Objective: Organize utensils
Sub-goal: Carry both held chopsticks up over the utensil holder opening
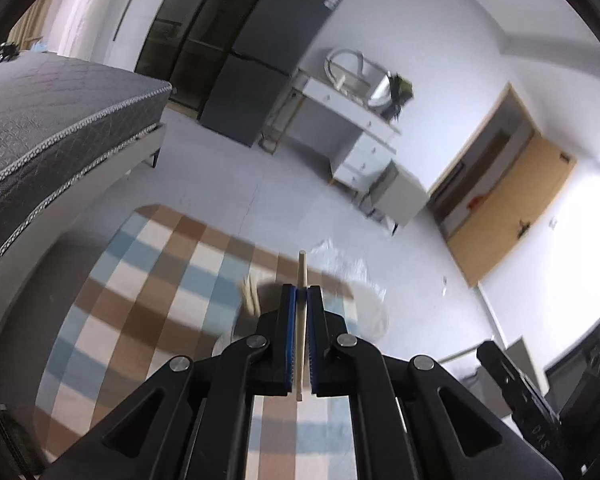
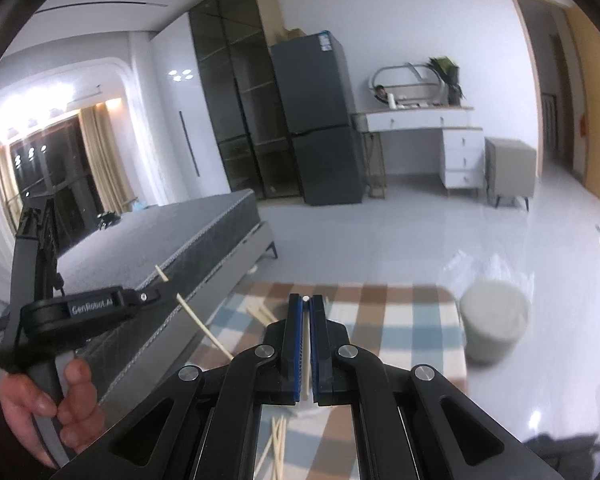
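Observation:
My left gripper (image 1: 301, 292) is shut on a pale wooden chopstick (image 1: 301, 276) that runs along the jaws and sticks out past the tips. It also shows in the right wrist view (image 2: 156, 294), held at the left with its chopstick (image 2: 198, 324) slanting down. My right gripper (image 2: 307, 300) is shut on a pale chopstick (image 2: 307, 360) lying between the blue pads. More loose chopsticks (image 2: 278, 446) lie on the checked cloth below, and several (image 2: 262, 312) lie further out on it.
A table with a brown, blue and white checked cloth (image 2: 400, 320) lies under both grippers. A grey bin with a plastic liner (image 2: 494, 330) stands at its right. A grey bed (image 2: 160, 256) is at the left. A fridge (image 2: 316, 128) and white desk (image 2: 420, 116) stand beyond.

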`<state>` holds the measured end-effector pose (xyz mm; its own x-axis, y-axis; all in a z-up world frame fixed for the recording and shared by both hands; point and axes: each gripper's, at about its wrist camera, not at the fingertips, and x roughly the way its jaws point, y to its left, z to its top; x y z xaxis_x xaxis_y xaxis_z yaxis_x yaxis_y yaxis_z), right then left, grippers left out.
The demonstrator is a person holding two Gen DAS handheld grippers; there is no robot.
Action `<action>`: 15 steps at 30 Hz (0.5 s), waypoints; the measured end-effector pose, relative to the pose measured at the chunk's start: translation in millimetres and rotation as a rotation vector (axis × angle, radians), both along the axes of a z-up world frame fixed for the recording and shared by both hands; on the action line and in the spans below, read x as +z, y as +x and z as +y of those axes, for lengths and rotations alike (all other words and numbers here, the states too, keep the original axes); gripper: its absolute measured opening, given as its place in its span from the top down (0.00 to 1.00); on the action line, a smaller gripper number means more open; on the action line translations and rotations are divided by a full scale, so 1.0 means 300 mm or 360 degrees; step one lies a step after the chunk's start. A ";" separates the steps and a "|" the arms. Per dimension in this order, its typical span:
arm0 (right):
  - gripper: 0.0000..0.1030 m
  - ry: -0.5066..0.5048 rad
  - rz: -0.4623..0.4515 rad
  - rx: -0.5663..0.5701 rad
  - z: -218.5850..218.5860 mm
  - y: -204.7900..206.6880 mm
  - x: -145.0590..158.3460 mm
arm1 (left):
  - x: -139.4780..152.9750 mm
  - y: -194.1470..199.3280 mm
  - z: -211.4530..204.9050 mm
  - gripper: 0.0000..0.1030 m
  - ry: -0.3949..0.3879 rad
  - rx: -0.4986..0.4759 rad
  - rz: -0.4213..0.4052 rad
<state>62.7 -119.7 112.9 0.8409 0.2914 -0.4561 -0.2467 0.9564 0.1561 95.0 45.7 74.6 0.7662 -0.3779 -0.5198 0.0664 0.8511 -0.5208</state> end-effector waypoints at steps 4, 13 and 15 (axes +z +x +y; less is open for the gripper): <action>0.98 -0.0089 -0.0050 0.0066 0.055 0.087 0.073 | 0.031 0.074 0.038 0.99 -0.0070 0.0056 -0.0035; 0.98 -0.0259 -0.0066 0.0198 0.190 0.270 0.108 | -0.017 0.200 0.055 0.99 -0.0088 0.0106 -0.0039; 0.98 -0.0278 -0.0041 0.0216 0.208 0.303 0.097 | -0.043 0.219 0.070 0.99 -0.0125 0.0137 -0.0018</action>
